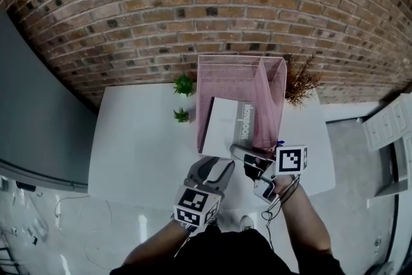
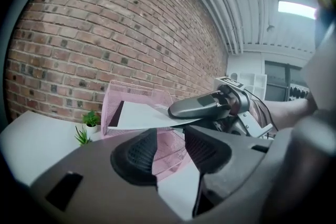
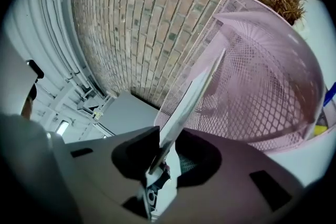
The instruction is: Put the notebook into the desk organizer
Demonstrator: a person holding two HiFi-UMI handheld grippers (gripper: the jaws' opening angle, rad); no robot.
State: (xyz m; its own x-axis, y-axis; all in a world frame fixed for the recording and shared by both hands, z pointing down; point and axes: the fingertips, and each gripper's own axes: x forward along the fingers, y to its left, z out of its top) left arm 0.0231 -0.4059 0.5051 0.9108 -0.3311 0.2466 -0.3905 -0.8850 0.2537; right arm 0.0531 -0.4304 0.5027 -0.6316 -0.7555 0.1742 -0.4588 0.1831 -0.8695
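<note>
- Currently, the right gripper (image 3: 168, 153) is seen with its jaws standing apart. The near edge of the notebook (image 3: 191, 94) runs between them, and a gap shows beside it, so no firm clamp is judged to be applied.
- The left gripper (image 2: 170, 152) is held with its jaws apart and nothing between them. Only the desk organizer (image 2: 137, 96) and the white table (image 1: 141, 138) are seen through the gap.
- The notebook is judged to be light and thin. It looks fairly stiff across its cover, yet it is liable to flex or fan open if taken by a loose corner.
- The cover looks smooth, so slipping is to be expected under a light grip.
- A hold is best taken on the near edge, well in from the corners. Which edge carries the spine cannot be told.
- From the right gripper, the notebook extends straight ahead out of the jaws and into the desk organizer. Its far end is inside the mesh walls, while the near end projects from the open front.
- From the left gripper, the notebook lies ahead and slightly above, beyond the jaw tips and not touched by them.
</note>
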